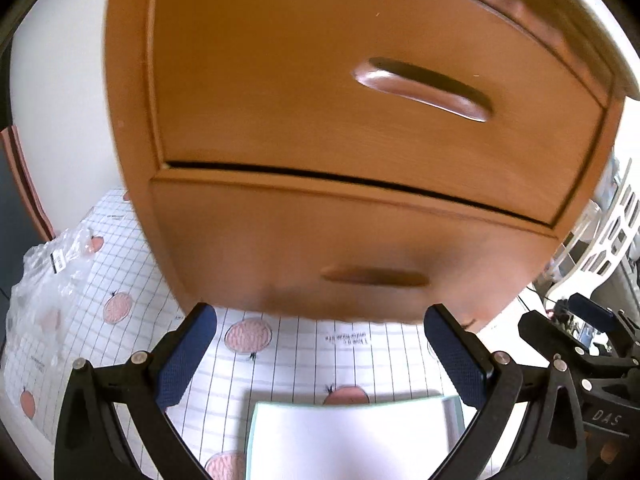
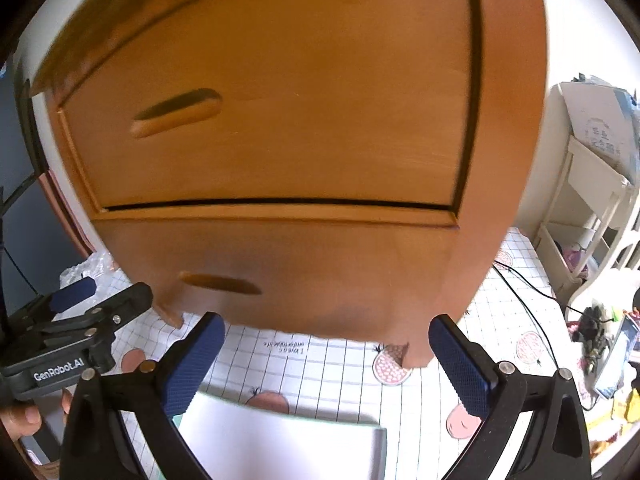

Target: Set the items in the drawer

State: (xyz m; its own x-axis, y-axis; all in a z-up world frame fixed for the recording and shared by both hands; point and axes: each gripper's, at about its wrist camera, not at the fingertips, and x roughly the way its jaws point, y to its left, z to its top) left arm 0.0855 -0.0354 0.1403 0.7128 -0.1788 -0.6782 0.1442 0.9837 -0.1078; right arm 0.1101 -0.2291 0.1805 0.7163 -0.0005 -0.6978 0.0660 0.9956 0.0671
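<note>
A small orange-brown wooden cabinet with two shut drawers fills both views; each drawer front has a carved slot handle. It stands on a grid-patterned tablecloth with pink fruit prints. A white notebook with a pale green edge lies flat on the cloth just in front of it, below both grippers. My left gripper is open and holds nothing, its blue pads on either side of the lower drawer. My right gripper is also open and holds nothing, facing the same cabinet over the notebook.
A crumpled clear plastic bag lies on the cloth left of the cabinet. A white slatted rack and a white shelf unit stand to the right. A black cable and cluttered small items lie at the right.
</note>
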